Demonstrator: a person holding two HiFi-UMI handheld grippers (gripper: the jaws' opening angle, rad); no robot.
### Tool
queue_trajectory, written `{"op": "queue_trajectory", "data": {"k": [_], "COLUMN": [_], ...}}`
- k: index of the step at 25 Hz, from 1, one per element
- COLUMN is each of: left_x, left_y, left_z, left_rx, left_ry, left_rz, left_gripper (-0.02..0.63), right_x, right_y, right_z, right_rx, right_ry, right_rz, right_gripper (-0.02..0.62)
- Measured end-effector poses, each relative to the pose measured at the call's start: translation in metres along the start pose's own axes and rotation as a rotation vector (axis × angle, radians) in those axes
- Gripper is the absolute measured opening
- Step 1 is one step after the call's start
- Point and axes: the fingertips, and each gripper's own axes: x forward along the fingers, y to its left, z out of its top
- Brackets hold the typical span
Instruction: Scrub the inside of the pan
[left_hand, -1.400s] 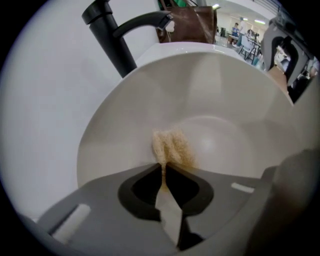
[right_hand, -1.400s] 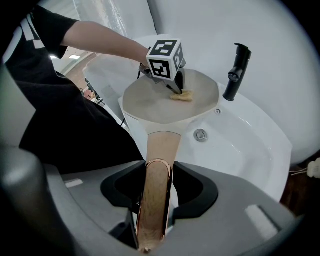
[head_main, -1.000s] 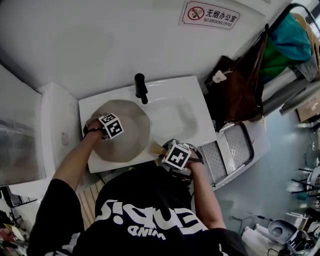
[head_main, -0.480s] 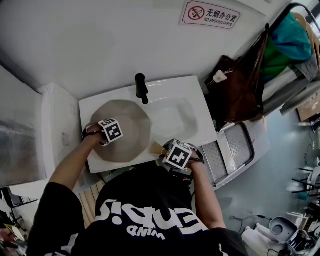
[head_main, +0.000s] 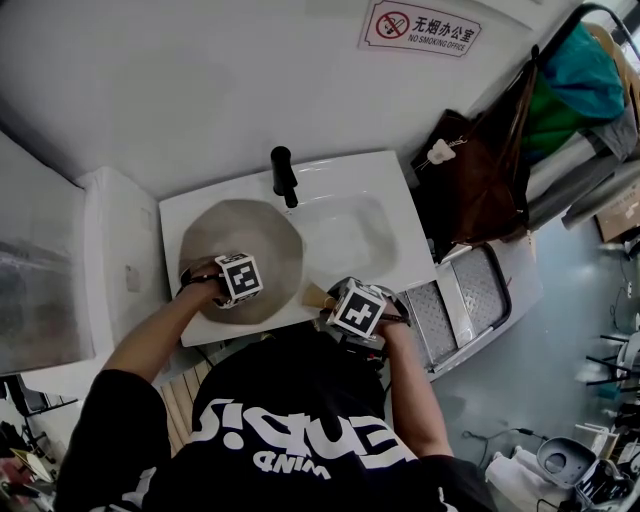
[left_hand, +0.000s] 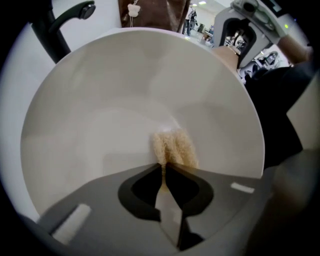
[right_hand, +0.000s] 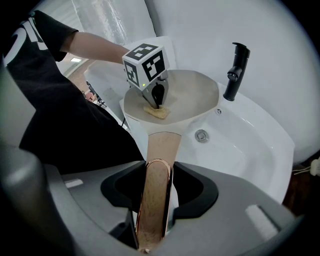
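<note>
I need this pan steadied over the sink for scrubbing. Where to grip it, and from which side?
Probably the handle, approached from the sink's front edge: it is narrow, flat and sticks out toward the person, while the pan's wide bowl fits no jaws. The right gripper holds it so.

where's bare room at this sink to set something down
Free: the right half of the basin, between faucet and right rim. Crowded: the left half, under the pan with left claw and sponge inside; the front edge, taken by the handle in the right claw.
</note>
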Motion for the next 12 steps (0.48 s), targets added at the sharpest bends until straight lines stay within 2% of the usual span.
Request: {"op": "queue_trajectory", "data": {"k": [2, 5, 12], "left_x": [0.000, 0.000, 0.003], "left_y": [-0.006, -0.013, -0.018], "left_z": [0.007, 0.005, 0.023], "left_rx": [-0.009, -0.064, -0.132], "left_ry": [-0.011, 0.021, -0.036], "left_rz": [-0.016, -0.035, -0.073], "left_gripper": [0.025, 0.025, 0.023], "right_x": [-0.001, 0.000, 0.004], "right_y": [-0.001, -0.002, -0.005], "right_z": [0.002, 0.001, -0.004], "right_rx": [-0.001, 0.000, -0.004], "right_ry": [-0.007, -0.014, 0.000], "right_rz": [-0.003, -0.009, -0.017], "right_gripper": [0.175, 0.175, 0.175]}}
